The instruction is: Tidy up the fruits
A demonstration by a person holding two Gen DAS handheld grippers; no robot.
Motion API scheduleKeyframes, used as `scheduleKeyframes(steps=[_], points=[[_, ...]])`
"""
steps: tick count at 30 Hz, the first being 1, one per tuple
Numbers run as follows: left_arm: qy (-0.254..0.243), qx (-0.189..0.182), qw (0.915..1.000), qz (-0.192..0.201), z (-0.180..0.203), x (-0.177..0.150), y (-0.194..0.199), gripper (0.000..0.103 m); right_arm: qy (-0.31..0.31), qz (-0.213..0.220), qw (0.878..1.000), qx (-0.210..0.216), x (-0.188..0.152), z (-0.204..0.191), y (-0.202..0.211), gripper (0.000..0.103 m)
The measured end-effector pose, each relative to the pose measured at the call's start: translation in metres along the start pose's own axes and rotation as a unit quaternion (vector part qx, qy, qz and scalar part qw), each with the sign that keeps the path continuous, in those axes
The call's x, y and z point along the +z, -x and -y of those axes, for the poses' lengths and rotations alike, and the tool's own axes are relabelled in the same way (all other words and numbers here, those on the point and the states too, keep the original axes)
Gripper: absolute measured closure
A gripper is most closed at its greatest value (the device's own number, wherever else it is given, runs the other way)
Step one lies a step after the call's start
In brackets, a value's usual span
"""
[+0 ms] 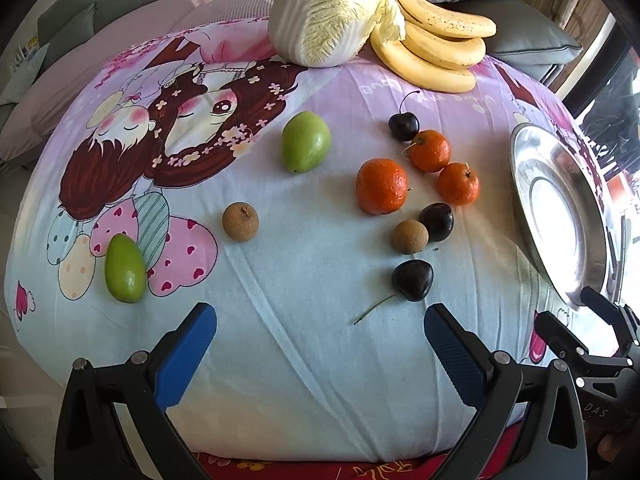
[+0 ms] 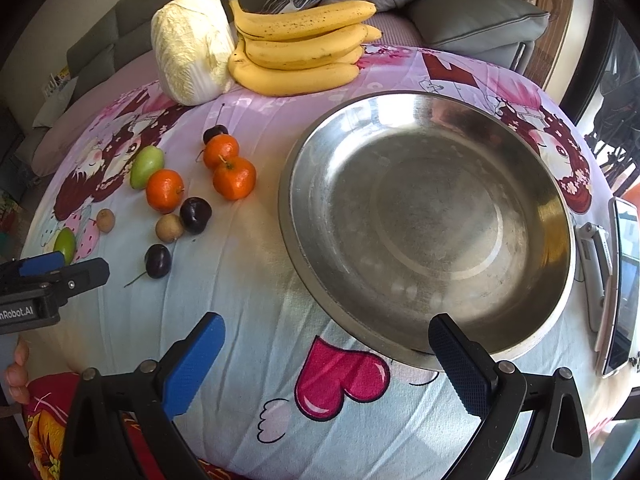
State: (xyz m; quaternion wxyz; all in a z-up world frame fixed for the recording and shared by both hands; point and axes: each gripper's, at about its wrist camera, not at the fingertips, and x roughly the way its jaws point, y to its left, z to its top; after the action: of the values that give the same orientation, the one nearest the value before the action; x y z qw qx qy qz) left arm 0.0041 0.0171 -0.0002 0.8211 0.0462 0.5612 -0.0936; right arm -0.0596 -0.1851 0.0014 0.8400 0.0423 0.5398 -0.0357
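Loose fruit lies on a cartoon-print cloth: three tangerines (image 1: 381, 186) (image 2: 234, 178), three dark cherries (image 1: 413, 280) (image 2: 157, 261), two brown longans (image 1: 240, 222) (image 2: 169, 227) and two green fruits (image 1: 306, 142) (image 2: 146, 166). A steel bowl (image 2: 320, 216) (image 1: 520, 184) stands empty at the right. My left gripper (image 1: 320, 354) hovers open over the near cloth, short of the nearest cherry. My right gripper (image 2: 326, 364) is open, its right finger at the bowl's near rim.
A napa cabbage (image 1: 332, 12) (image 2: 190, 48) and a bunch of bananas (image 1: 436, 48) (image 2: 300, 48) sit at the far edge. A phone on a stand (image 2: 620, 284) lies right of the bowl. Grey sofa cushions (image 2: 476, 20) lie behind. A person's hand (image 2: 18, 368) shows at lower left.
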Motion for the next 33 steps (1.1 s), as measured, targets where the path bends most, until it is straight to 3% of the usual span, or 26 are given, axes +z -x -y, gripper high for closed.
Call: scheduleKeyframes(steps=[4, 9, 13, 16, 23, 33], points=[[0.017, -0.040, 0.9984, 0.036, -0.014, 0.001, 0.004, 0.000, 0.017, 0.001, 1.000, 0.020, 0.004, -0.014, 0.002, 0.000], [0.002, -0.053, 0.9968, 0.061, -0.032, 0.004, 0.009, 0.000, 0.045, 0.003, 0.998, 0.040, 0.012, -0.038, 0.001, 0.000], [-0.018, -0.023, 0.9989, 0.036, -0.050, 0.004, 0.003, 0.000, 0.066, 0.001, 0.996, 0.055, 0.019, -0.059, -0.002, 0.000], [0.003, -0.039, 0.9992, 0.001, -0.074, 0.002, -0.006, 0.000, 0.082, -0.003, 0.994, 0.066, 0.022, -0.075, -0.007, 0.000], [0.044, -0.040, 0.9982, 0.010, -0.124, 0.001, -0.006, 0.001, 0.098, -0.016, 0.991, 0.086, 0.027, -0.105, -0.022, 0.005], [0.082, -0.048, 0.9954, 0.005, -0.170, -0.001, -0.018, 0.038, 0.100, -0.033, 0.988, 0.109, 0.033, -0.127, -0.043, 0.035]])
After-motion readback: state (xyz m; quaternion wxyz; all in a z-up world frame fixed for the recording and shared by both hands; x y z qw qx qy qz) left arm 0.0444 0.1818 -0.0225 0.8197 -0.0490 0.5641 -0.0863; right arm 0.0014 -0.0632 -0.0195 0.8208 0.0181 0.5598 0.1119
